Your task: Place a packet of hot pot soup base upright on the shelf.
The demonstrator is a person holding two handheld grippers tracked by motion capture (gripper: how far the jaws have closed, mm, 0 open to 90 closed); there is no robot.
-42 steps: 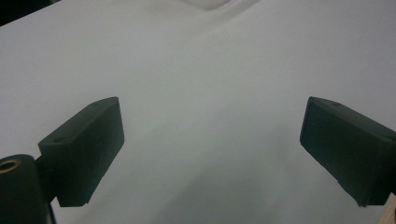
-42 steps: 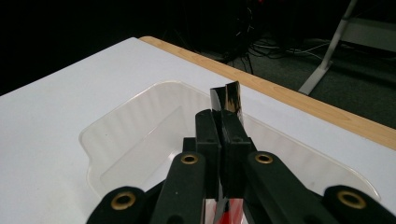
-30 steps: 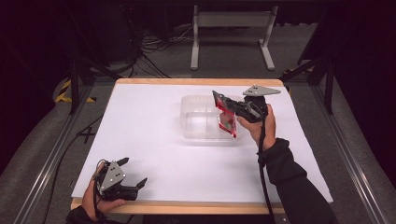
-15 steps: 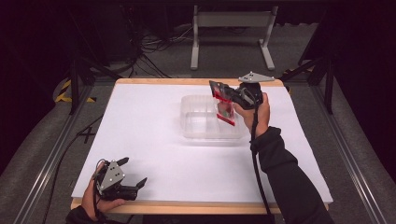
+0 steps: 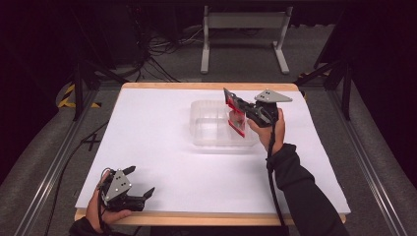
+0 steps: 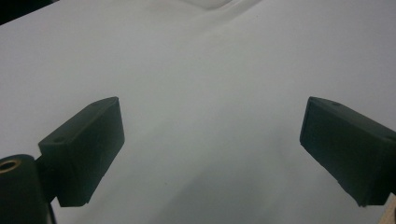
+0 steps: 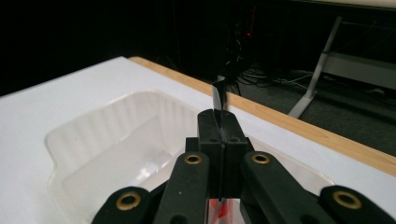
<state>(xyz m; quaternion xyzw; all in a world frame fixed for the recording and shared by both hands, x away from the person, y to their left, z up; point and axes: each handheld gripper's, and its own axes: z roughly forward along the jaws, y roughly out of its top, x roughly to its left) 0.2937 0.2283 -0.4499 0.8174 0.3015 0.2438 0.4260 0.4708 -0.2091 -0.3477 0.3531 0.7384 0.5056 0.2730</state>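
Since half a second ago the right gripper (image 5: 231,98) has dropped slightly and drawn a little nearer, carrying the red packet (image 5: 237,122) with it, so the packet now hangs over the right part of the clear plastic tray (image 5: 209,129). Its jaws are pressed together on the packet's thin upper edge, which sticks up between them in the right gripper view (image 7: 218,95). That tray sits on the white table (image 5: 162,123), toward the far right. At the near left corner, the left gripper (image 5: 138,183) rests low by the table edge, unmoved, jaws spread wide with nothing between them.
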